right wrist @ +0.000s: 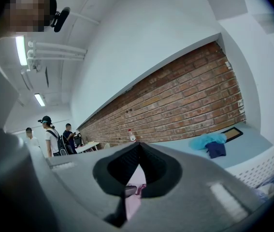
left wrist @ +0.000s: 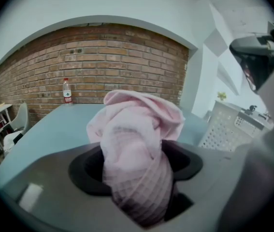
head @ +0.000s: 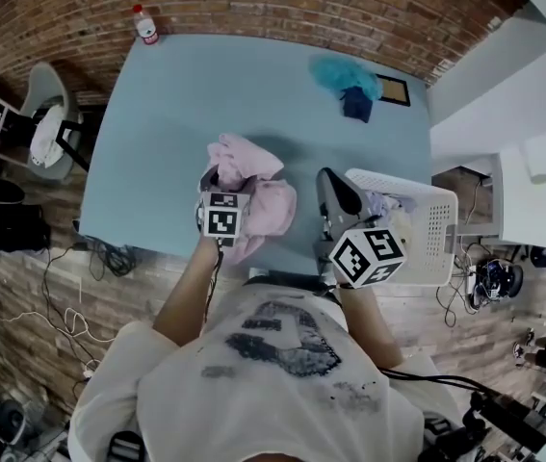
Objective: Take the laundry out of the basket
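Note:
A pink cloth (head: 253,186) lies bunched on the blue table (head: 176,114) near its front edge. My left gripper (head: 217,179) sits at the cloth's left side. In the left gripper view the pink cloth (left wrist: 137,144) stands heaped between the jaws of the left gripper (left wrist: 137,151), with dark gaps on both sides, so the jaws are open. The white laundry basket (head: 427,186) stands at the table's right corner with some cloth inside. My right gripper (head: 326,177) hovers between the pink cloth and the basket, shut and empty, as the right gripper (right wrist: 137,146) also shows in its own view.
A teal cloth (head: 345,70) and a dark blue one (head: 356,104) lie at the table's far right beside a dark framed mat (head: 395,89). A bottle (head: 144,24) stands at the far left corner. Chairs (head: 46,123) stand left of the table. People (right wrist: 47,134) stand in the background.

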`<state>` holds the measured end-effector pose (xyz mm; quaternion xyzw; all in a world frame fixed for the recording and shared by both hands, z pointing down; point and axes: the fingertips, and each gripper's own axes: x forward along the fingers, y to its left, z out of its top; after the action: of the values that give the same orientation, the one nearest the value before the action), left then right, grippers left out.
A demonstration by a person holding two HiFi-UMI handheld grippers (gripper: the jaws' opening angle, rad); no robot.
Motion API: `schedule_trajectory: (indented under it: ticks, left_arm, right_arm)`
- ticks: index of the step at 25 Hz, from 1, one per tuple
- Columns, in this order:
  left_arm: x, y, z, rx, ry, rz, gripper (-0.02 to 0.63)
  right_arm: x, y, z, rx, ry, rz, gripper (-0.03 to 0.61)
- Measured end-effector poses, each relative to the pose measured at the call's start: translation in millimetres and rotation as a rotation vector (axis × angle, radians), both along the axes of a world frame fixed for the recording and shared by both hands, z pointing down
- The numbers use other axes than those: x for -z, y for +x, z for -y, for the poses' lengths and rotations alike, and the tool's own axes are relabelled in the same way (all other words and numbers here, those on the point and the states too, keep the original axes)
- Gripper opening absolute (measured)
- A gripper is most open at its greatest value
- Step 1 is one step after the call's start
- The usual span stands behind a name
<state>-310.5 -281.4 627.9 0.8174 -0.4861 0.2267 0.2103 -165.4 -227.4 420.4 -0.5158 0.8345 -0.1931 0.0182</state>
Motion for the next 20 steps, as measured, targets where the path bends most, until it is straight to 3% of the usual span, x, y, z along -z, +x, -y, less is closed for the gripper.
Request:
schedule_trajectory:
  ticks: [14,20]
  left_arm:
    - [27,-11,-12,0.033,0.048,-0.009,0.299]
    - [47,-18,-13,0.053,0.106,-0.017,0.299]
  right_arm:
    - [2,-2,-16,0.019,0.003,0.008,-0.003]
    - [2,-5,-19,0.031,0.008,0.018,-0.003]
